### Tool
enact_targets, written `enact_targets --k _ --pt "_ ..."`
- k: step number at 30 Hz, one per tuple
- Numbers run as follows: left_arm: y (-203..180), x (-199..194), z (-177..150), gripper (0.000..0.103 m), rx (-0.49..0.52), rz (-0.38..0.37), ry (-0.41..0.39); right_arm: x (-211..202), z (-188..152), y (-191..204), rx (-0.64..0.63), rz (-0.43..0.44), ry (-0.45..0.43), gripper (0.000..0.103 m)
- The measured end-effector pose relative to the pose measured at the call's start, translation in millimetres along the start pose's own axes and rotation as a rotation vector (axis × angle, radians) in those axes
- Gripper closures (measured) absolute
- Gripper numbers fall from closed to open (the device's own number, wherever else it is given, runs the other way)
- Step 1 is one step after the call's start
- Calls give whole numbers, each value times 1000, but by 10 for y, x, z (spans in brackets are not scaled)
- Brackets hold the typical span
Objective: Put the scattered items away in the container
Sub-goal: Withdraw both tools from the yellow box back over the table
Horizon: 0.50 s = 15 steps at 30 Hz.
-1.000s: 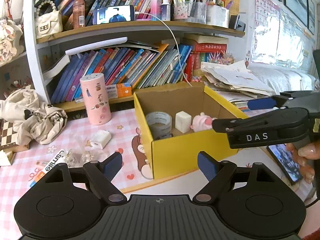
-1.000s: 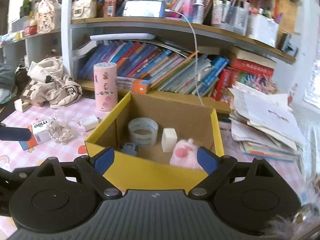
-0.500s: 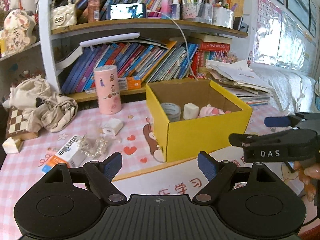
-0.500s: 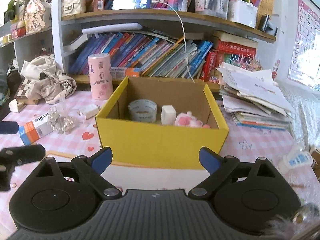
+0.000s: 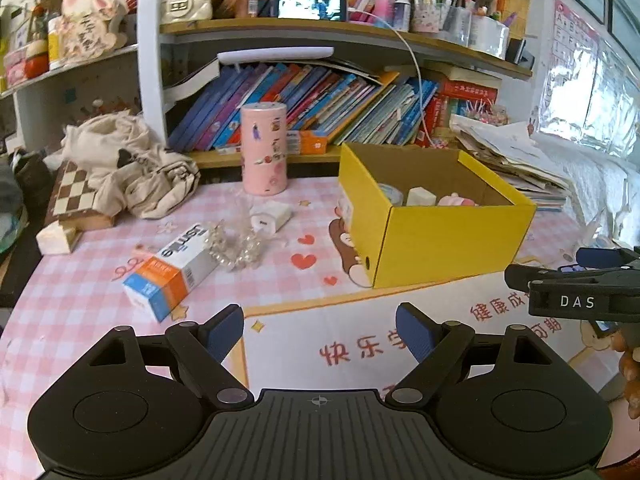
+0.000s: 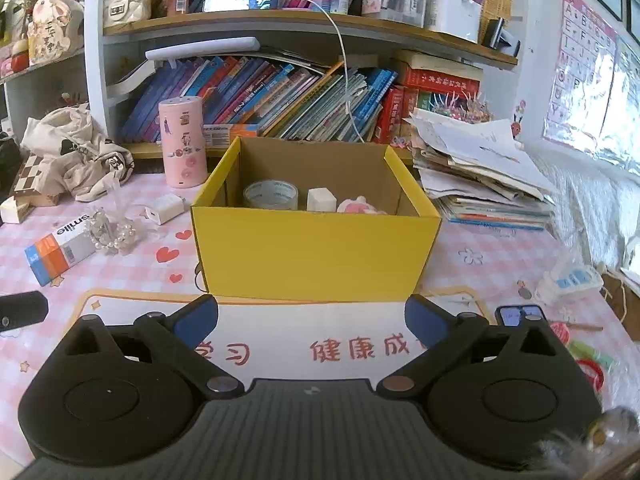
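Left tool (image 5: 320, 330) stands open, nothing between its blue pads, over the white mat on the desk (image 5: 80, 312). Right tool (image 6: 312, 318) stands wide, empty; its jaws have just been opening. Yellow box (image 6: 316, 248) sits mid-desk, holding tape roll (image 6: 271, 195), white cube (image 6: 321, 199) and pink toy (image 6: 360, 206). Left view shows the box's end wall and, at right edge, the right tool side-on with a hand (image 5: 630, 368) below it. Scattered left of box, both views: carton (image 5: 172, 268), bead string (image 5: 236, 246), charger (image 5: 270, 216). Only right view shows the desk right of box: plastic packet (image 6: 570, 280), phone (image 6: 520, 314), red loop (image 6: 592, 370).
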<state>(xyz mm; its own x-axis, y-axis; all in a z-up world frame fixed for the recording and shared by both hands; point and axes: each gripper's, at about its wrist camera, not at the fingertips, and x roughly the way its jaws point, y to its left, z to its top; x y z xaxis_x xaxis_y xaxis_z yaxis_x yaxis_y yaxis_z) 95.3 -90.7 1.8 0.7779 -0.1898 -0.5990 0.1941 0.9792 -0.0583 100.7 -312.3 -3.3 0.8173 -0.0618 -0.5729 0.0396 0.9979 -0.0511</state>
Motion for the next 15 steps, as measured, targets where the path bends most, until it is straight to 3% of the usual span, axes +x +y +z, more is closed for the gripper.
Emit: enact_targets --k 15 --pt "269 -223 -205 17 -53 10 10 -182 -154 217 10 -35 33 0"
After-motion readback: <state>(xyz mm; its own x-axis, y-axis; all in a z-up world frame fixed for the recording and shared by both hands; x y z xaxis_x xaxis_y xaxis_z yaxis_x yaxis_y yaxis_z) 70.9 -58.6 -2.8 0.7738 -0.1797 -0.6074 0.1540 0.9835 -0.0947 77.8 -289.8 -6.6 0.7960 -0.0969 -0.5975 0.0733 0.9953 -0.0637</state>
